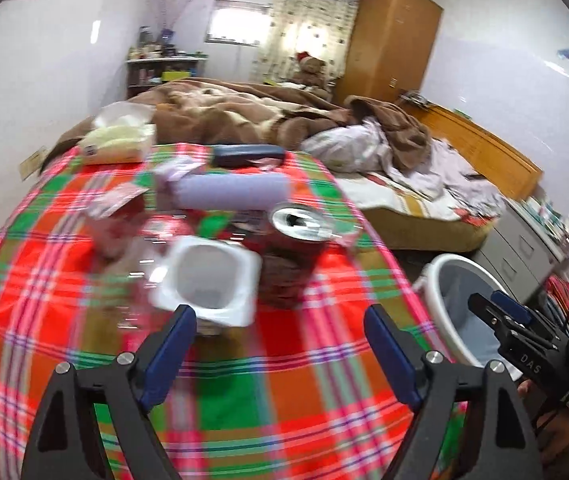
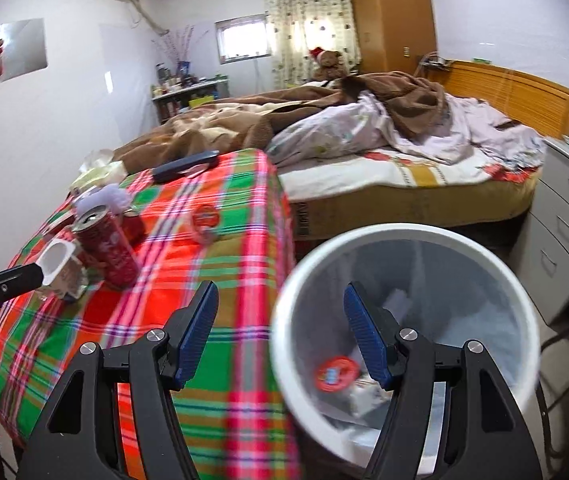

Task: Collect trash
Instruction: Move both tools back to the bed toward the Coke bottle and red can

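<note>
On the plaid table (image 1: 244,420), left gripper (image 1: 280,320) spread wide at white cup (image 1: 208,280), right gripper (image 2: 280,304) apart, empty over bin (image 2: 404,236); risk: jaw clips red can (image 1: 296,240) just beside, tipping it.
</note>
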Tool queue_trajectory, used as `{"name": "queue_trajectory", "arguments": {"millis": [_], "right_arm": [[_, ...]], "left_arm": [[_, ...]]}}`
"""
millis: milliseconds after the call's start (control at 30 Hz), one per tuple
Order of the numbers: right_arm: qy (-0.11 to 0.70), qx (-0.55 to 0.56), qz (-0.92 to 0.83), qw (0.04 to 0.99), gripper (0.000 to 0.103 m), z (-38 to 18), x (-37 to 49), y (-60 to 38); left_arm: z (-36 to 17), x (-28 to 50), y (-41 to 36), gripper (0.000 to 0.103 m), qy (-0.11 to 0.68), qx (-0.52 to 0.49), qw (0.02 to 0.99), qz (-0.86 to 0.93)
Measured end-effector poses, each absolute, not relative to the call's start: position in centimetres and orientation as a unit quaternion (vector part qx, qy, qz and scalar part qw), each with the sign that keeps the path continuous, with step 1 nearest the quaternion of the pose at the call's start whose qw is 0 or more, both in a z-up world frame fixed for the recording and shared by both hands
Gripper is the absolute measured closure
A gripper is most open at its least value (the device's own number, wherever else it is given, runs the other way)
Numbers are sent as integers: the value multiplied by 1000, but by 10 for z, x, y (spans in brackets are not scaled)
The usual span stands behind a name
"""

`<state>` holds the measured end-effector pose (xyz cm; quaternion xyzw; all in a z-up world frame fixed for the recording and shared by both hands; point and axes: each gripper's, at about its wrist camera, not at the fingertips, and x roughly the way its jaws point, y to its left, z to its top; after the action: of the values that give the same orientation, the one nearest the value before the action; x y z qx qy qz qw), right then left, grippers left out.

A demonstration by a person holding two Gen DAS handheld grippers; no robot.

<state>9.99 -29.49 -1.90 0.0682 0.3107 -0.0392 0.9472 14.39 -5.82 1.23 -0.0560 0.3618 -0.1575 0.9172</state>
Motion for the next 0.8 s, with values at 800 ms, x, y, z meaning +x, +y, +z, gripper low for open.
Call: {"name": "queue_trajectory", "arguments": {"millis": [800], "right_arm": [[349,46,80,933,36,-18,169,-194]], "left_arm": [[-20,223,51,17,415,-98,898,-108]]}}
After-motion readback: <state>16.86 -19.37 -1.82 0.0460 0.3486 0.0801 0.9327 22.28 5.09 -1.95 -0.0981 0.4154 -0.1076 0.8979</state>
